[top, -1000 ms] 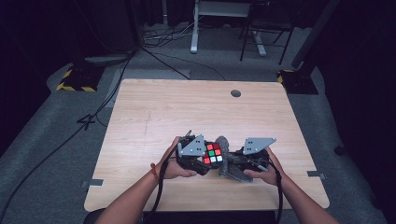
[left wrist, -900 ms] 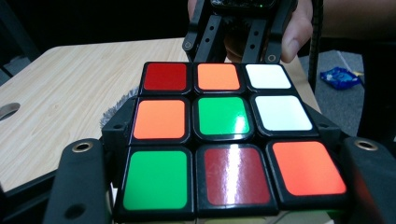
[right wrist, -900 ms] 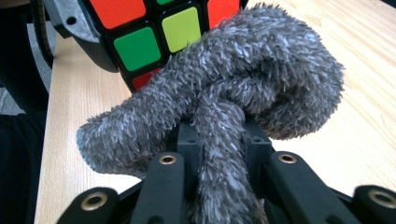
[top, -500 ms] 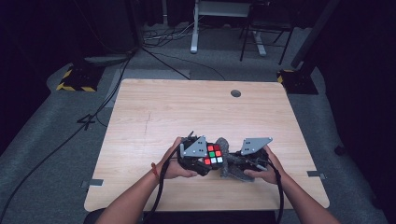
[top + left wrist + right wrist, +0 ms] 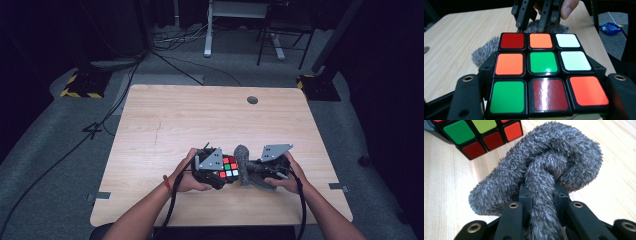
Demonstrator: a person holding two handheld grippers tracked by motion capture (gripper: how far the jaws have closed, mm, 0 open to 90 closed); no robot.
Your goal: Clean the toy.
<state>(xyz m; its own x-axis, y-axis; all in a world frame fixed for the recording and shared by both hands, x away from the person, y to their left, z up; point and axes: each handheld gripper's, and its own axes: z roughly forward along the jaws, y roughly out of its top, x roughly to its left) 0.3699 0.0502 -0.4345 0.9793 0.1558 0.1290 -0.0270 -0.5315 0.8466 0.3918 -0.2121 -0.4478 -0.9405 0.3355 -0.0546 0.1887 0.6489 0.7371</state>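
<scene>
In the high view, the grey plates and hands are hiding most of both grippers, and the jaws are hard to make out. The left gripper (image 5: 216, 172) is clamping the cube (image 5: 229, 168) near the bench's (image 5: 200, 115) near edge, centre; its lower faces are hidden, and one scrambled face is pointing up. The right gripper (image 5: 257, 172) is clamping a grey cloth (image 5: 244, 167), its jaws buried in pile. The cloth is lying just right of the cube, long axis running near to far, folded in a loop.
</scene>
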